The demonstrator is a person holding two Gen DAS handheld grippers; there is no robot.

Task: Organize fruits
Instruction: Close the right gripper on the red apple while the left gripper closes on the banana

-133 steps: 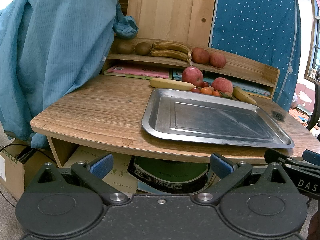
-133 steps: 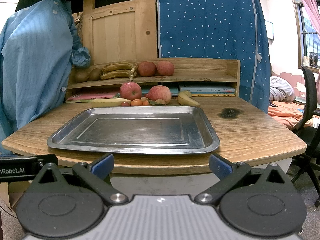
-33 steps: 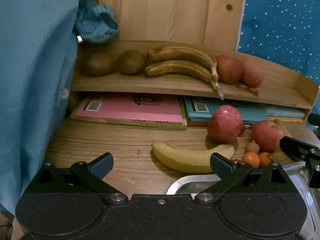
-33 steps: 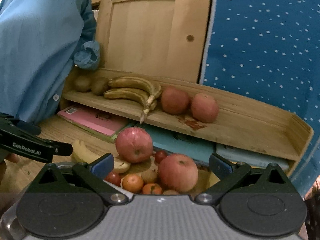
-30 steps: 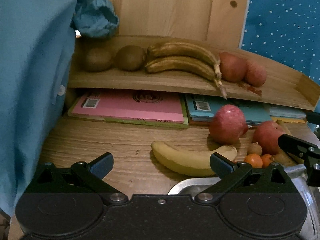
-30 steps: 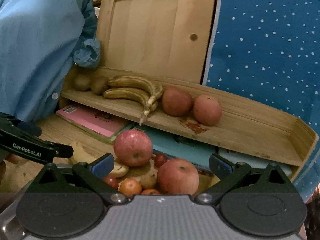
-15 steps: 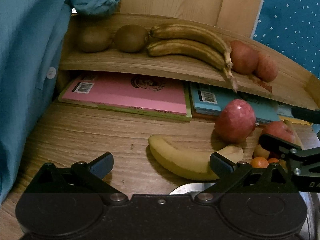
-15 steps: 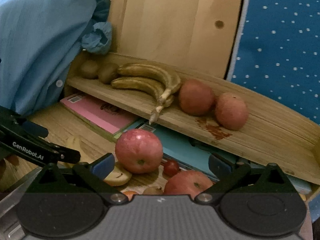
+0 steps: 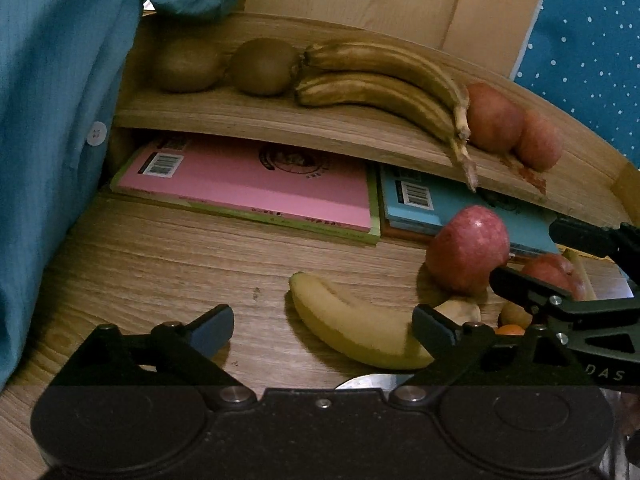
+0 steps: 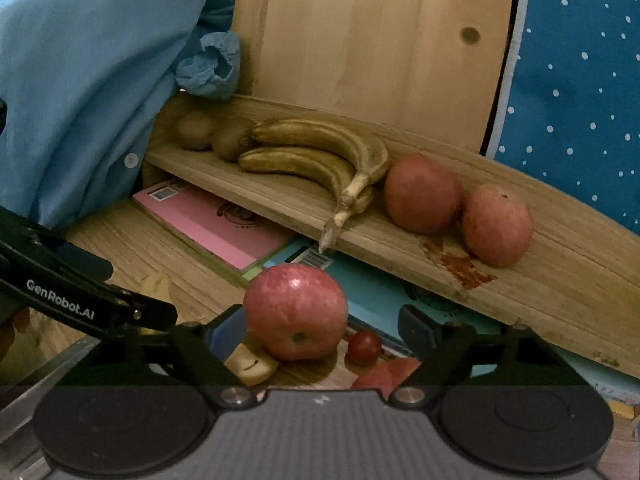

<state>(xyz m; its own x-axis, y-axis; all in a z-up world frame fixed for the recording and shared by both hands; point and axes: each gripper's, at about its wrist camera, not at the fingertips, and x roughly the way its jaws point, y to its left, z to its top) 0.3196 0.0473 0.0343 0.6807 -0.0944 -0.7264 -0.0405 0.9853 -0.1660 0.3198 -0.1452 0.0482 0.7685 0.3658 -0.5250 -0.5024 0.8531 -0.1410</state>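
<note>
Where books (image 9: pixel 256 184) lie under shelf (image 9: pixel 280 128), cherry tomato (image 10: pixel 363 347) beside apple (image 10: pixel 296 312)

The left gripper's black body hid most of the shiny metal tray (image 9: pixel 374 381); small orange fruit (image 9: pixel 510 330) peeked out.

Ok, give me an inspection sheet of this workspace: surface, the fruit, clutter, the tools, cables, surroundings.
Surface: wooden table, a wooden shelf at its back, a metal tray's rim at the near edge.
Job's things: yellow banana, red apple, second apple, cherry tomato and small orange fruit on the table; two kiwis, two brown bananas, two apples on the shelf.
Clutter: pink book, blue book under the shelf.
Grippers: left tool open, astride the yellow banana, jaws just closing; right tool open, red apple between its fingers, jaws just closing.
Cables: nothing seen.
Surroundings: blue garment, dotted blue cloth, wooden panel.
</note>
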